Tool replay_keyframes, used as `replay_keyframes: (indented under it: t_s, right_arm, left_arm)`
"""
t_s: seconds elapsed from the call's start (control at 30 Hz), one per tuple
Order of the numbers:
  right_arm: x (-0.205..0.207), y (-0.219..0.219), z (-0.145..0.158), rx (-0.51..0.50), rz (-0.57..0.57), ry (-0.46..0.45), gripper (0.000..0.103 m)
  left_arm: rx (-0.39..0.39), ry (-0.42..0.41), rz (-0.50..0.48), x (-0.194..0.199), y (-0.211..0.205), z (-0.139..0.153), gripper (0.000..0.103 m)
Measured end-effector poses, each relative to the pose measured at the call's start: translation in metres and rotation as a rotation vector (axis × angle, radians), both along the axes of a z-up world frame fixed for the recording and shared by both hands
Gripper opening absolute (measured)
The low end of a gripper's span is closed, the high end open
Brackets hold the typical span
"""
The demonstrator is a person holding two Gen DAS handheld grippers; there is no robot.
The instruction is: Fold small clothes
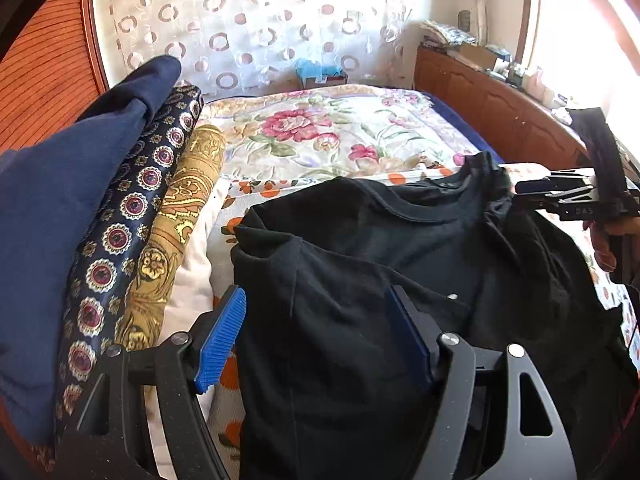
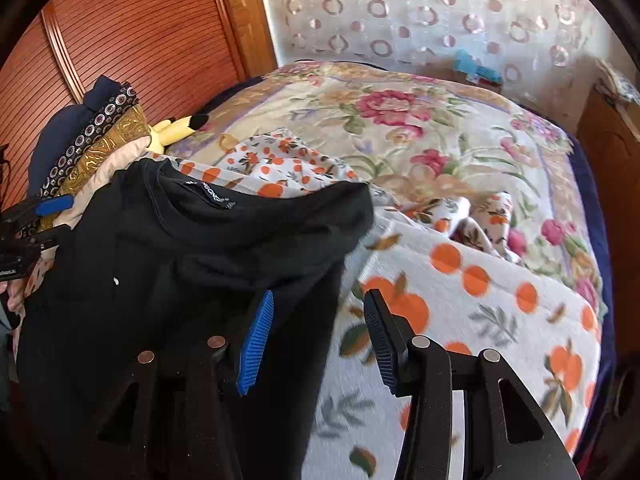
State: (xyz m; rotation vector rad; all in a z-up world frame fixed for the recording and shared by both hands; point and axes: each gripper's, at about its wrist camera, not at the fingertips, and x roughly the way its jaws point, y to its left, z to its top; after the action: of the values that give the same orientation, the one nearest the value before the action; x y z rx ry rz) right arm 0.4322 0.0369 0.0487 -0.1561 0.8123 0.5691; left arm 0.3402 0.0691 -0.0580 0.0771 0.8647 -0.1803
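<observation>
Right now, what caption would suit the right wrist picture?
Open right gripper hovers at the edge of a black T-shirt spread on an orange-print blanket.

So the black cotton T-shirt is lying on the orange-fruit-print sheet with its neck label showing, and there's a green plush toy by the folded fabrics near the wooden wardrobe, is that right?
Nearly. The plush toy is yellow with black-tipped ears, not green; the right wrist view shows it. The rest holds: the black cotton T-shirt lies on the orange-fruit-print sheet, neck label showing, and the toy sits by the folded fabrics near the wooden wardrobe.
</observation>
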Motion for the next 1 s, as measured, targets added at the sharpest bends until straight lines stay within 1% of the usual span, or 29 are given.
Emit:
replay_keyframes:
  t_s: [0.07,0.1,0.13,0.17,0.2,0.27,0.37,0.43,0.53,0.63,0.7,0.73,0.77,0.83,0.87,0.97,1.0]
  right_arm:
    - [-0.002,0.002,-0.003,0.005,0.025,-0.007,0.049]
    - [-0.003,0.002,-0.003,0.002,0.035,-0.015,0.046]
    - [-0.005,0.002,-0.003,0.003,0.049,-0.020,0.031]
    - [-0.007,0.001,-0.004,0.015,0.065,-0.013,0.009]
    - [-0.005,-0.002,-0.003,0.021,0.071,-0.008,0.005]
    - [-0.011,-0.012,0.003,0.030,0.055,-0.024,0.005]
    - [-0.028,-0.034,0.013,0.036,0.017,-0.025,0.005]
    - [-0.034,-0.041,0.011,0.025,0.010,-0.012,0.005]
    - [-0.032,-0.034,0.004,-0.012,0.003,0.010,0.005]
    - [-0.027,-0.027,0.003,-0.003,-0.004,0.012,0.005]
    - [-0.021,-0.027,0.005,0.016,-0.006,0.015,0.010]
    - [-0.017,-0.027,0.005,0.020,-0.012,0.022,0.019]
    - [-0.012,-0.027,0.003,0.019,-0.026,0.027,0.029]
    - [-0.006,-0.028,0.000,0.021,-0.039,0.031,0.042]
    - [-0.005,-0.027,0.000,0.035,-0.035,0.023,0.045]
    - [-0.002,-0.028,-0.002,0.076,-0.045,0.030,0.046]
    - [-0.003,-0.027,-0.004,0.081,-0.048,0.027,0.046]
  left_arm:
    - [0.001,0.006,0.001,0.002,0.000,-0.003,0.073]
    - [0.005,0.011,0.003,0.004,0.000,-0.005,0.073]
    - [0.007,0.015,0.003,0.005,0.000,-0.007,0.073]
    - [0.009,0.021,0.002,0.006,-0.001,-0.009,0.073]
    - [0.011,0.025,0.001,0.007,-0.001,-0.011,0.073]
    - [0.013,0.030,0.001,0.008,-0.002,-0.013,0.073]
    - [0.008,0.027,-0.002,0.010,-0.003,-0.012,0.073]
    - [0.016,0.030,-0.001,0.013,-0.003,-0.012,0.073]
    - [0.033,0.044,0.009,0.022,-0.003,-0.014,0.073]
    - [0.046,0.061,0.022,0.027,-0.001,-0.017,0.073]
    - [0.050,0.066,0.030,0.028,-0.001,-0.019,0.073]
    - [0.051,0.065,0.032,0.028,0.000,-0.020,0.073]
    - [0.049,0.064,0.035,0.028,0.001,-0.020,0.073]
    - [0.044,0.061,0.042,0.029,0.002,-0.020,0.073]
    - [0.042,0.061,0.045,0.030,0.002,-0.021,0.073]
    - [0.044,0.069,0.043,0.032,0.000,-0.025,0.073]
    - [0.041,0.070,0.041,0.033,-0.001,-0.026,0.070]
